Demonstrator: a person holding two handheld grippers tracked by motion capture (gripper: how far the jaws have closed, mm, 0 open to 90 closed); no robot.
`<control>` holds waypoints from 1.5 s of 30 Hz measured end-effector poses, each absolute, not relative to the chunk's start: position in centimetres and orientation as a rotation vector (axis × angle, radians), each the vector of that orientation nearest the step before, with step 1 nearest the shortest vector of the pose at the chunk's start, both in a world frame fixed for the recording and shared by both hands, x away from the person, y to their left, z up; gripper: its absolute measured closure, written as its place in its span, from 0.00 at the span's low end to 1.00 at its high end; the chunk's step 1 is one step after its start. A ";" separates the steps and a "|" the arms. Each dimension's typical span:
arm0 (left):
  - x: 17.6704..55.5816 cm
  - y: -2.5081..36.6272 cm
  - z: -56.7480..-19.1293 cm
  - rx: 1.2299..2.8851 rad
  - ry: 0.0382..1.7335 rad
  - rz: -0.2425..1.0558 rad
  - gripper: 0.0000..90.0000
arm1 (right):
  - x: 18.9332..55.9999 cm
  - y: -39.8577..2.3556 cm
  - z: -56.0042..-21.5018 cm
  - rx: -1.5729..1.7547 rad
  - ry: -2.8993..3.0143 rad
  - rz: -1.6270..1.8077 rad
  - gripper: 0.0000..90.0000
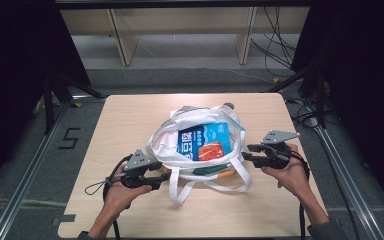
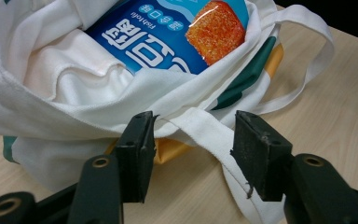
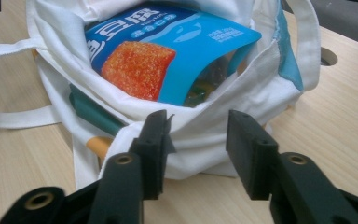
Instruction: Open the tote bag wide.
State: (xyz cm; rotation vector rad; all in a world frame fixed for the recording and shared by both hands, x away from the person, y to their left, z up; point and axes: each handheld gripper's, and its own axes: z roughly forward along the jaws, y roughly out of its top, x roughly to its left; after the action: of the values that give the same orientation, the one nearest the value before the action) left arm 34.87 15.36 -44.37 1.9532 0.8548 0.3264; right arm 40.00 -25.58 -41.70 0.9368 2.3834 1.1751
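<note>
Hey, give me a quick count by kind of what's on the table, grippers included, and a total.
Tote bag: 1
Blue snack pack: 1
Grippers: 2, left gripper and right gripper, both open
Total: 4
Something more lies under the pack in the right gripper view, too hidden to count.

High view above table [image 1: 130, 210] looking down, both tool views close, sharing the bag [image 1: 200, 142].
</note>
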 end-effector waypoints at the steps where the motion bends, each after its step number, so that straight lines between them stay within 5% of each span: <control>1: 34.8 15.4 -44.4 1.956 0.862 0.322 0.51 | 39.9 -25.5 -41.7 0.956 2.382 1.173 0.64; 23: 33.3 15.5 -45.0 1.967 0.870 0.299 0.34 | 38.4 -26.6 -42.3 0.980 2.335 1.149 0.39; 45: 31.6 15.7 -45.9 1.964 0.863 0.293 0.31 | 35.3 -27.2 -43.5 0.984 2.373 1.154 0.34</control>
State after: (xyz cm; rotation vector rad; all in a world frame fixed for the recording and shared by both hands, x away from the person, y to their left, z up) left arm 31.55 15.73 -45.91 1.9636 0.8628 0.2926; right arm 35.30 -27.25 -43.49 0.9844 2.3732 1.1541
